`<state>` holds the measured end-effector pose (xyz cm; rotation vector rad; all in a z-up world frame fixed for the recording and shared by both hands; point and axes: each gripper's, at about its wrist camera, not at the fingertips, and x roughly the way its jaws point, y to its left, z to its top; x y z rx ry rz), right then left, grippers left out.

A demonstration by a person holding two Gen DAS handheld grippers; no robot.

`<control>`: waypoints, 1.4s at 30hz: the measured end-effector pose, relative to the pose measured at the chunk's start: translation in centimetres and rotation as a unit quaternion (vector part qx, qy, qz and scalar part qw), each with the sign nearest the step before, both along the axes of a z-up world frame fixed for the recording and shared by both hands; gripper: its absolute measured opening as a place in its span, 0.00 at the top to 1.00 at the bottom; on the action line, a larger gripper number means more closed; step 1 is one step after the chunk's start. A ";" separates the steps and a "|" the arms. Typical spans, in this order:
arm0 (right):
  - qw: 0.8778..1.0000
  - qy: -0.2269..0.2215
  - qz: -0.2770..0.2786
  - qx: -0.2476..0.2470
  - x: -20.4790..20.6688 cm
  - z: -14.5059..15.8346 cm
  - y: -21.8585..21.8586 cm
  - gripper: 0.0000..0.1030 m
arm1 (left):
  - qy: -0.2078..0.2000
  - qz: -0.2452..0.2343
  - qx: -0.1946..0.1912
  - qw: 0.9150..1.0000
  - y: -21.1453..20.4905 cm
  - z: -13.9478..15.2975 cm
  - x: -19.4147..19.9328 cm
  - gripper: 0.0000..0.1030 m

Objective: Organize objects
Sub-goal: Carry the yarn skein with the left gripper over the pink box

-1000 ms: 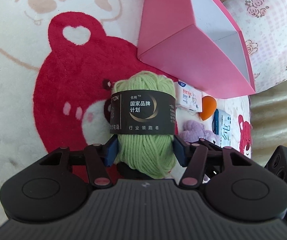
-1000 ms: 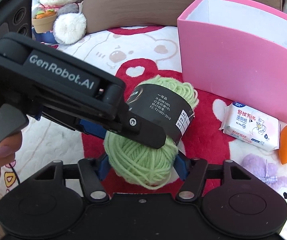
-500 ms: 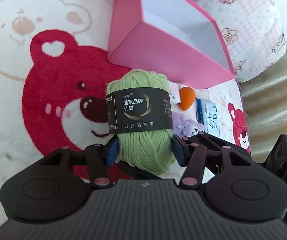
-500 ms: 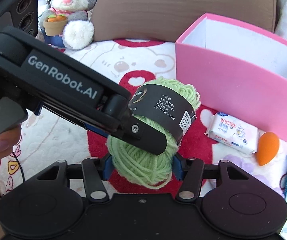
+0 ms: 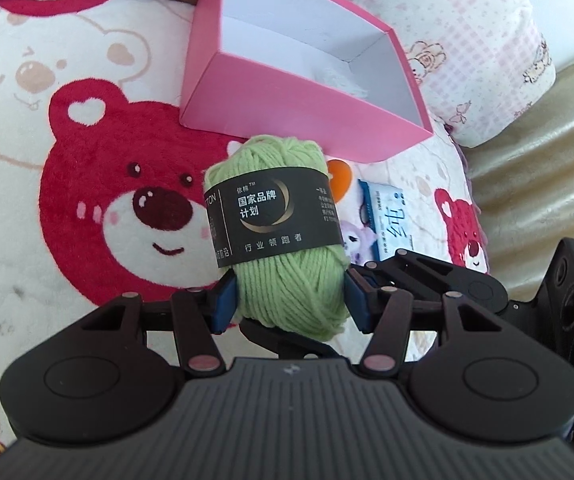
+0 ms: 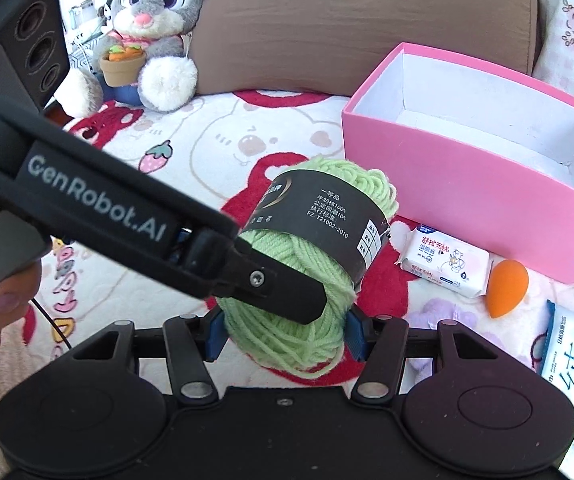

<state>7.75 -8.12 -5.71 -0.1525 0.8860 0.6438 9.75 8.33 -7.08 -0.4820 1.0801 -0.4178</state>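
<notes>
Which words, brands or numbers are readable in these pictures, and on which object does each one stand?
"GenRobot.AI": side of the left gripper.
"国家品牌计划", "行业领跑者": black band of the green yarn ball.
"FZ T21002-2010": same band, right wrist view.
"纯": blue tissue pack.
Small print on the white wipes pack: too blurred to read.

Background: bedding and soft toys
Bear-print blanket (image 5: pixel 87 184) underneath; brown cushion (image 6: pixel 327 32) at back with 1 grey bunny plush (image 6: pixel 151 36) leaning beside it, holding a carrot pot; pink floral pillow (image 5: pixel 479 40) at right.
</notes>
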 end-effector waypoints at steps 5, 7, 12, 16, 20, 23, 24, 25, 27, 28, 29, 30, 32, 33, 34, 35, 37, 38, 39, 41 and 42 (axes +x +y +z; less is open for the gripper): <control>1.000 -0.004 -0.002 0.010 0.0 2.1 -0.1 0.40 | -0.006 -0.021 0.028 0.999 -1.1 2.9 -0.2 0.47; 1.000 -0.021 0.003 0.006 -0.1 3.3 0.0 0.40 | -0.024 -0.036 0.041 0.998 -1.3 4.6 -0.4 0.48; 0.998 -0.057 0.009 0.013 0.4 6.4 -0.1 0.40 | -0.063 -0.042 0.063 0.995 -1.7 8.6 -0.6 0.48; 0.997 -0.069 0.003 0.018 1.6 8.3 -0.1 0.40 | -0.069 -0.039 0.072 0.994 -2.0 10.7 0.6 0.48; 0.997 -0.064 -0.010 0.029 3.5 9.8 -0.5 0.40 | -0.066 -0.041 0.077 0.994 -2.3 12.2 2.6 0.47; 0.997 -0.065 -0.016 0.037 5.1 10.3 -1.2 0.40 | -0.060 -0.046 0.080 0.994 -2.6 13.0 4.9 0.47; 0.997 -0.068 -0.020 0.041 5.8 10.5 -1.6 0.40 | -0.061 -0.047 0.077 0.994 -2.7 13.1 5.6 0.47; 0.996 -0.066 -0.024 0.049 6.4 10.6 -1.9 0.40 | -0.062 -0.047 0.076 0.994 -2.8 13.3 6.2 0.47; 0.996 -0.057 -0.029 0.067 7.8 10.5 -2.5 0.40 | -0.060 -0.048 0.083 0.994 -3.1 13.5 7.4 0.48; 0.995 -0.055 -0.031 0.073 8.5 10.5 -2.7 0.40 | -0.061 -0.049 0.091 0.993 -3.4 13.6 8.0 0.48; 0.995 -0.054 -0.031 0.075 9.1 10.4 -2.9 0.40 | -0.061 -0.048 0.098 0.992 -3.7 13.7 8.5 0.48; 0.995 -0.053 -0.030 0.075 9.8 10.4 -3.0 0.40 | -0.057 -0.048 0.104 0.992 -4.0 13.7 9.2 0.48; 0.995 -0.053 -0.029 0.085 11.3 10.2 -3.2 0.40 | -0.053 -0.041 0.114 0.991 -4.3 13.6 10.7 0.48; 0.994 -0.048 -0.030 0.098 12.1 10.0 -3.5 0.40 | -0.053 -0.036 0.119 0.991 -4.5 13.6 11.4 0.47; 0.993 -0.037 -0.029 0.106 13.3 9.8 -3.8 0.40 | -0.049 -0.033 0.123 0.991 -4.5 13.5 12.2 0.47; 0.993 -0.029 -0.028 0.111 14.3 9.5 -3.9 0.40 | -0.043 -0.028 0.129 0.990 -4.6 13.3 13.1 0.47; 0.993 -0.019 -0.030 0.116 16.2 8.9 -4.2 0.40 | -0.032 -0.016 0.132 0.991 -4.8 12.7 14.8 0.48; 0.992 -0.013 -0.033 0.118 17.1 8.6 -4.2 0.40 | -0.030 -0.015 0.140 0.990 -5.1 12.4 15.6 0.48; 0.992 -0.007 -0.037 0.121 17.9 8.2 -4.3 0.40 | -0.025 -0.012 0.145 0.989 -5.3 12.0 16.5 0.48; 0.992 0.002 -0.041 0.122 19.6 7.2 -4.4 0.40 | -0.016 -0.012 0.159 0.987 -5.9 11.1 18.1 0.48; 0.992 0.006 -0.042 0.121 20.3 6.7 -4.3 0.40 | -0.009 -0.010 0.161 0.987 -6.0 10.6 18.9 0.48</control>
